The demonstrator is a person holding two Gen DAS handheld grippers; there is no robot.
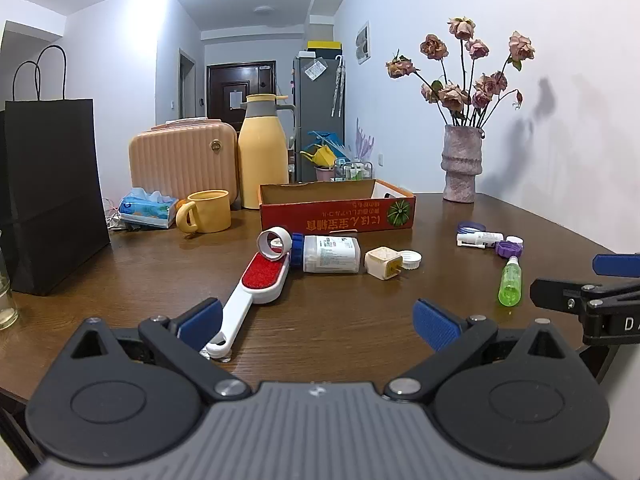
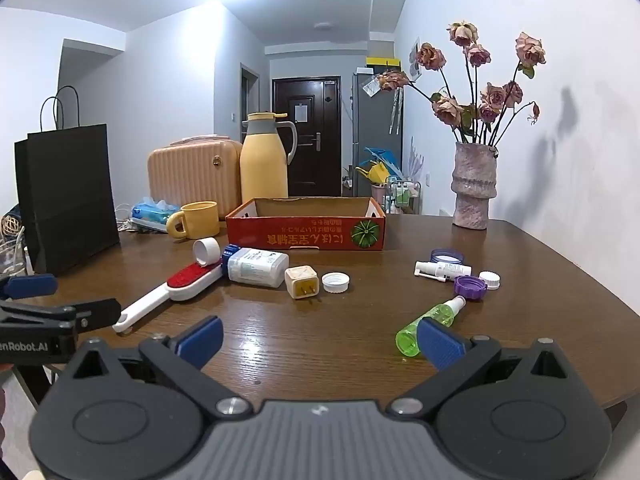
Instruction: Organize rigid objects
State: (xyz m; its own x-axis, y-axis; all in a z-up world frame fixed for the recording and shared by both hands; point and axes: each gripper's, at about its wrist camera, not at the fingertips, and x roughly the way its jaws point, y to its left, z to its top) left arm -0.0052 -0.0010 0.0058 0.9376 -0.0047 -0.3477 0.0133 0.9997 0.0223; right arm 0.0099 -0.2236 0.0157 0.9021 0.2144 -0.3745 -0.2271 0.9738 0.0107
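The red cardboard tray point(image 2: 306, 236) is sitting open-topped and apparently empty straight ahead of both grippers, well beyond the clutter, and I'm reading it as where these bits are heading. Scattered in front of it, lying loose on the worktop point(image 2: 320, 344): the lint brush point(image 1: 256, 286) is stretching its white handle right back toward the left gripper point(image 1: 318, 322), its end just beside the left-hand pad. Ahead of that gripper a white pill bottle point(image 1: 328, 254) is lying on its side, blue cap touching the brush head, with a white roll point(image 1: 273, 243) resting on the brush. Next along, a cream plug adapter point(image 2: 302, 282) and a white cap point(image 2: 335, 282) are lying close together.

Over by the right gripper point(image 2: 320, 340), the green spray bottle point(image 2: 430, 322) is lying tilted, its base tucked just behind the right-hand pad. Beyond it a purple cap point(image 2: 470, 286), a small white spray point(image 2: 442, 270) and a round lid are clustered.

Both grippers are hovering low over the near edge of the worktop, side by side, pointing level toward the tray. Both are gaping wide, holding nothing. Judging by it, nothing is sorted yet; the brush handle and green bottle look the easiest first picks.
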